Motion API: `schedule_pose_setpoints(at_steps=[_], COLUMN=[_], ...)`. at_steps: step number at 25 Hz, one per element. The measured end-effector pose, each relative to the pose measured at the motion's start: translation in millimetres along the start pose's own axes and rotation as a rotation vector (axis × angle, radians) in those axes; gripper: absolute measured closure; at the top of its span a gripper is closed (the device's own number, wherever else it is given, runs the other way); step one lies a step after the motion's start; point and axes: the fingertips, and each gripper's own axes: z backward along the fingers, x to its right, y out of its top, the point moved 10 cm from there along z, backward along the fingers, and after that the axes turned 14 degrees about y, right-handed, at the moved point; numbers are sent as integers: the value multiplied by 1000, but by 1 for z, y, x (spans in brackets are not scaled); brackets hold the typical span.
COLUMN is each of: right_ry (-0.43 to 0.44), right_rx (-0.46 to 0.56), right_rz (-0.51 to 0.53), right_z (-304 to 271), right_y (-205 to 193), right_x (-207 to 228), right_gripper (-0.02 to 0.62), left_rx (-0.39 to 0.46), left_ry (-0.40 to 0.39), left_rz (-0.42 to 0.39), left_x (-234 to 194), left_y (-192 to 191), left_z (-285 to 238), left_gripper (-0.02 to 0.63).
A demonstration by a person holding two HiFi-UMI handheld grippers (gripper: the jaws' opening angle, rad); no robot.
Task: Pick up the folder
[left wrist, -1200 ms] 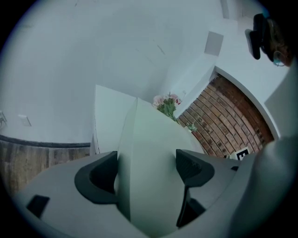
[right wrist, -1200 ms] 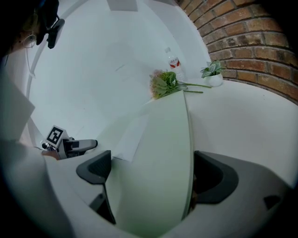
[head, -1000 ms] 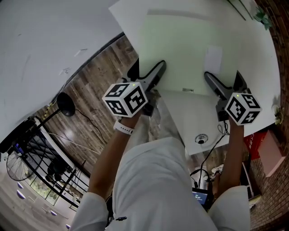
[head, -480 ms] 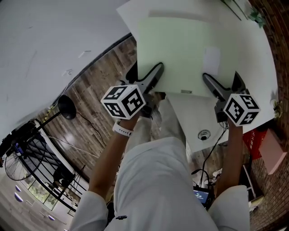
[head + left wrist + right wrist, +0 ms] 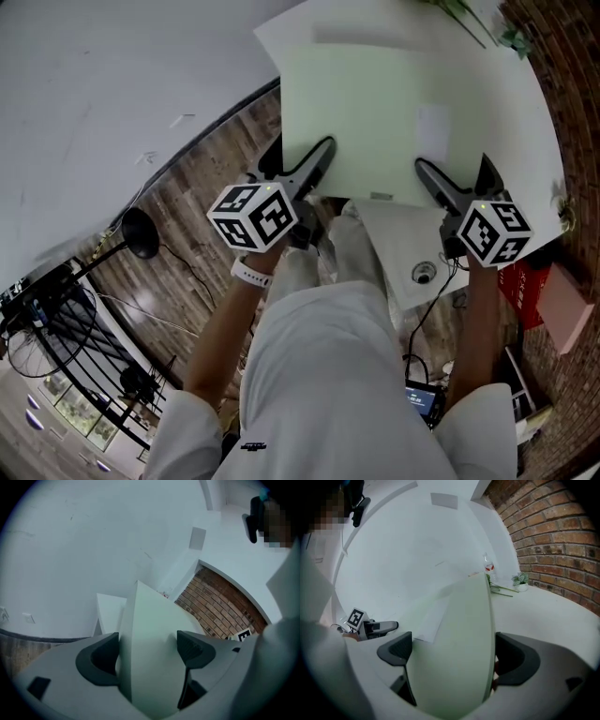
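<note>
A pale green folder (image 5: 370,108) with a white label (image 5: 433,131) hangs above the white table (image 5: 525,122), held by its near edge. My left gripper (image 5: 300,157) is shut on the folder's near left corner. My right gripper (image 5: 455,171) is shut on the near right corner. In the left gripper view the folder (image 5: 154,620) runs edge-on between the jaws of the left gripper (image 5: 149,652). In the right gripper view the folder (image 5: 459,620) fills the gap of the right gripper (image 5: 457,657), and its sheet bows upward away from the jaws.
The table's near corner has a round cable hole (image 5: 424,273). A green sprig (image 5: 511,37) lies at the table's far right, with a bottle (image 5: 488,568) and a small potted plant (image 5: 520,582) by the brick wall. Red and pink boxes (image 5: 553,300) sit on the floor at right. A black lamp (image 5: 139,232) stands at left.
Both grippers have kept their hold. The folder has come up toward the camera and now covers more of the table. The grippers moved slightly with it.
</note>
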Motion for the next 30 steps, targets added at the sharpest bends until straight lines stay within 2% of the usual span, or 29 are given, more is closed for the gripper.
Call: schedule_pose_setpoints(at_steps=[17, 30], right_ry=[-54, -70], right_rx=[69, 178], right_rz=[107, 159], right_z=[41, 80], right_y=[33, 51], right_x=[-67, -114], right_gripper=[46, 44], left_rx=[76, 160], left_ry=[-89, -151], left_rz=[-8, -78], left_x=[16, 41], left_y=[33, 65], left_z=[51, 99], left_gripper=[233, 233])
